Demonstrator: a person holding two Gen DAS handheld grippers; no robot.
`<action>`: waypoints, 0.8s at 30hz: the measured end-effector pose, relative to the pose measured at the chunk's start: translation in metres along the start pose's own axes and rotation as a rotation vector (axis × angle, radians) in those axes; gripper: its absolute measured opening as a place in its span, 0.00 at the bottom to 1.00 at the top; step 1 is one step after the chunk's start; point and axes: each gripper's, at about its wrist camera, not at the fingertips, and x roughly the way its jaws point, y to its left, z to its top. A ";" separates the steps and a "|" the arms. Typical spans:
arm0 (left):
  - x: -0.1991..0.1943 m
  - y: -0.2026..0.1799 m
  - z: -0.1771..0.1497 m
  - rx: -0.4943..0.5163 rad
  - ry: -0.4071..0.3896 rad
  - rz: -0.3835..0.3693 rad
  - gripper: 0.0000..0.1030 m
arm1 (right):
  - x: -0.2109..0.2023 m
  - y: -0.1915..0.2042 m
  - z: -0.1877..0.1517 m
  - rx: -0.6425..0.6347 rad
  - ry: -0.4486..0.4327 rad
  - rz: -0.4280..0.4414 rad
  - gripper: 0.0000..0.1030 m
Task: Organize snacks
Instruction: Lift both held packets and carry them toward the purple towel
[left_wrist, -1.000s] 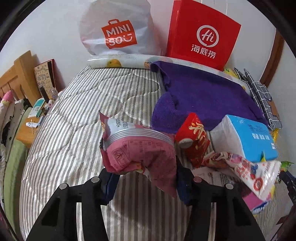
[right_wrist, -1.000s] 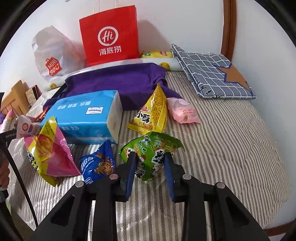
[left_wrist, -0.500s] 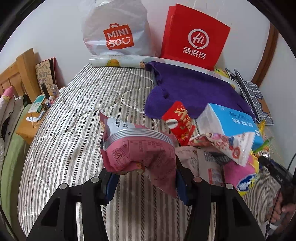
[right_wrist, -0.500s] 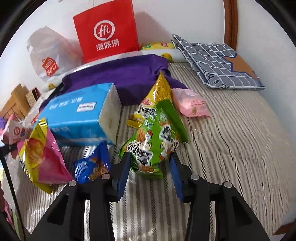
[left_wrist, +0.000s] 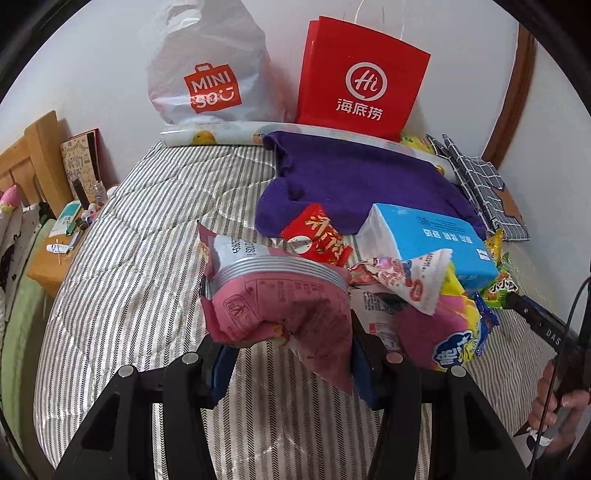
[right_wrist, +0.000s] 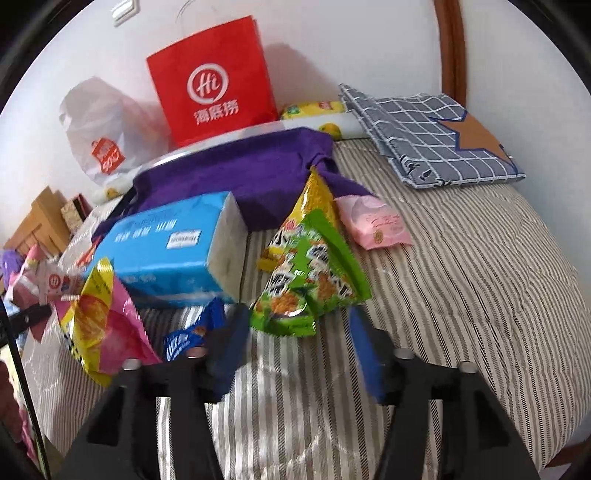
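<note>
Snacks, assorted sealed packets, lie heaped on the striped bed beside a blue tissue pack and a purple towel.

Item one: pink packet, crumpled, held off the bed in my left claw, pads pressing its lower folds. Light, soft film with air inside; I judge it slippery and its contents easy to crush, so the crimped seam is the safest hold.

Item two: green packet, between the pads of my right claw, whose jaws are opening; the pads stand clear of it. It leans on a yellow packet.

Legible writing: "MINISO" on the white plastic bag; "Hi" with Chinese characters on the red paper bag. Packet print is too small to read.
</note>
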 end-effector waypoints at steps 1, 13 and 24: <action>0.000 0.000 -0.001 -0.001 -0.001 0.000 0.50 | 0.002 -0.001 0.001 0.003 0.002 0.002 0.57; 0.004 -0.004 0.002 0.000 -0.012 -0.039 0.50 | 0.029 -0.006 0.010 0.060 0.018 -0.005 0.52; -0.006 -0.005 0.010 0.003 -0.042 -0.071 0.50 | 0.004 -0.004 0.014 0.037 -0.030 -0.003 0.41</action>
